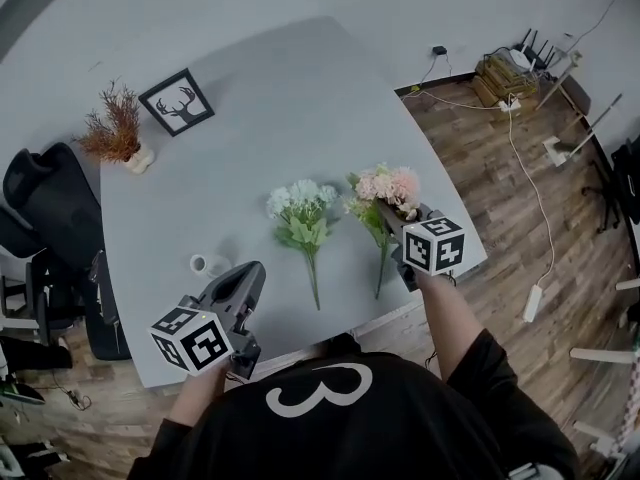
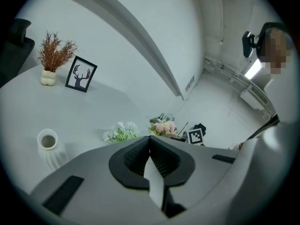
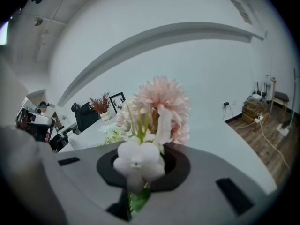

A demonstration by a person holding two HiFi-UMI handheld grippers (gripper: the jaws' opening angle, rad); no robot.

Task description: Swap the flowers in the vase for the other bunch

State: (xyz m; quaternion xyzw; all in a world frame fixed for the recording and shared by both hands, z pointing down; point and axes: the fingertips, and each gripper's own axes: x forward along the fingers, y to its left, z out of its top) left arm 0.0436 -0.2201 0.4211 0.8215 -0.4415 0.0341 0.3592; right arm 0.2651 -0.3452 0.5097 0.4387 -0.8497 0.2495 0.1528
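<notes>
Left claw (image 1: pixel 250 273): low at the near-left edge of the bench, pointing forward and slightly down. Its marker cube (image 1: pixel 191 339) sits at the rear, nearest the body. In the left gripper view, both jaws meet along the centre line with nothing between them. The left forearm (image 1: pixel 195 393) is short and close to the torso.

Right claw (image 1: pixel 392 213): extended further forward, with its marker cube (image 1: pixel 434 245) facing up. The jaws are clamped on the stems of the pink bunch (image 3: pixel 157 104). The right forearm (image 1: pixel 450 313) is stretched out from the shoulder.

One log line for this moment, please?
left gripper: shut, empty | right gripper: shut on pink bunch | white bunch: lying on table | vase: empty
</notes>
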